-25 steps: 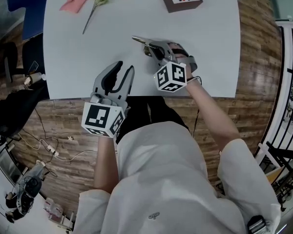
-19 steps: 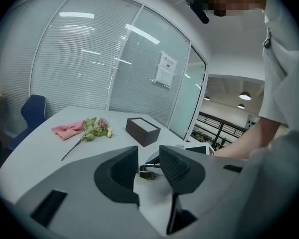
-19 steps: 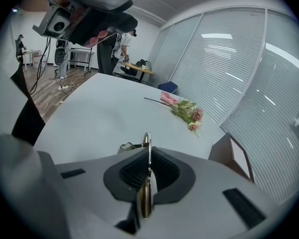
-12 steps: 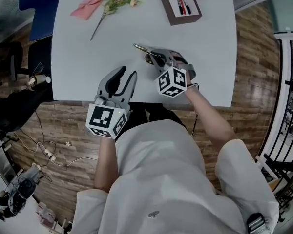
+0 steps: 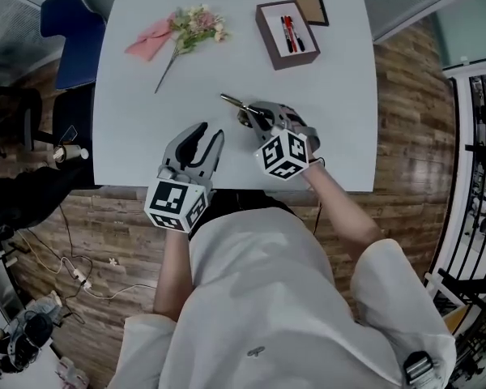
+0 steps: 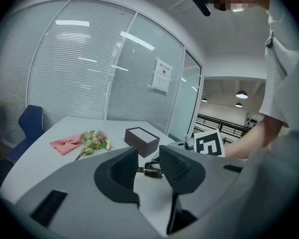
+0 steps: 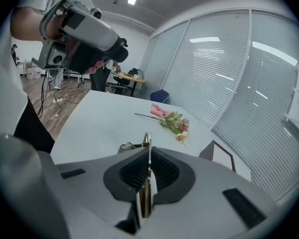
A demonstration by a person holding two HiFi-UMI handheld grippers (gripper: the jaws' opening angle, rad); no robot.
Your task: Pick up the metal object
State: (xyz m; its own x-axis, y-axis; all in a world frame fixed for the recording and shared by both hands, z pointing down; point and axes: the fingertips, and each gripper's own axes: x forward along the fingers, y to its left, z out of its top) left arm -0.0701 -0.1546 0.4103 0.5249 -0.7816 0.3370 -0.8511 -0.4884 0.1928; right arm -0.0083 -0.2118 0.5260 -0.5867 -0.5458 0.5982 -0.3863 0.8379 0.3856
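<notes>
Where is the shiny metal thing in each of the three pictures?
Head view: the metal object is mid-table, sticking out of the right gripper.
Left gripper view: low centre, seen beyond the gap between the open jaws of the left gripper.
Right gripper view: centre, pinched edge-on between the closed jaws.
Shared landmark: the flowers on the table, in all three views.

White short-sleeved shirt [image 5: 259, 298]; grey left tongs [image 5: 211, 133], right tongs [image 5: 251, 117]; black-white marker cubes [image 5: 176, 205].
</notes>
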